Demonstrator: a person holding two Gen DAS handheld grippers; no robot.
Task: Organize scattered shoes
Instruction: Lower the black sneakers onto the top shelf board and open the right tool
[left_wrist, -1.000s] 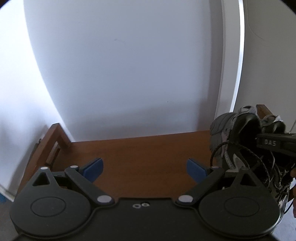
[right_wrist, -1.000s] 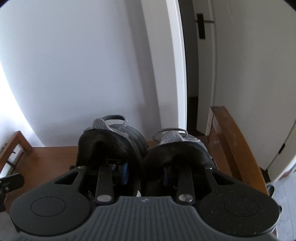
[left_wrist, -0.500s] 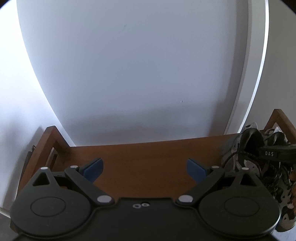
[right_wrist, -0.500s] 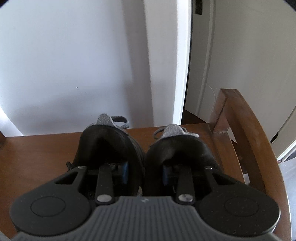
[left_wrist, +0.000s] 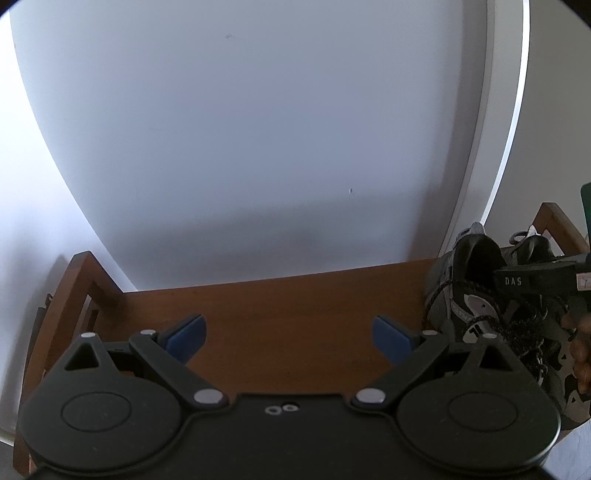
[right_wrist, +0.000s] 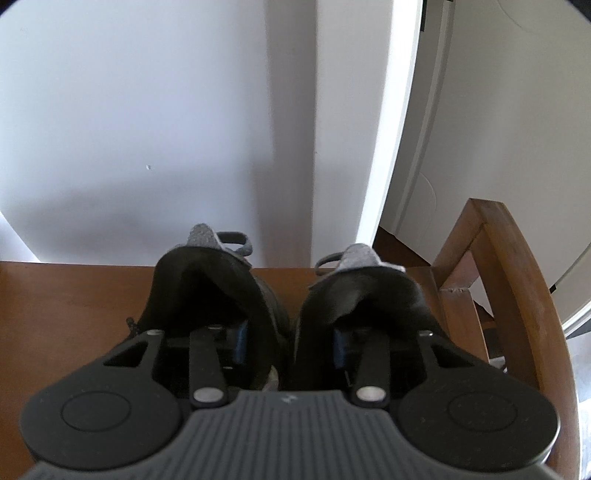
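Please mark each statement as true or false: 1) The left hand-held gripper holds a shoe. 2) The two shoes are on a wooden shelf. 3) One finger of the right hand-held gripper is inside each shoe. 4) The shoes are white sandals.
1) False. The left hand-held gripper is open, with only bare shelf between its blue pads.
2) True. Both shoes sit side by side on the wooden shelf.
3) True. The right hand-held gripper has a finger in each shoe; its jaws are opening.
4) False. They are dark grey and black lace-up sneakers.
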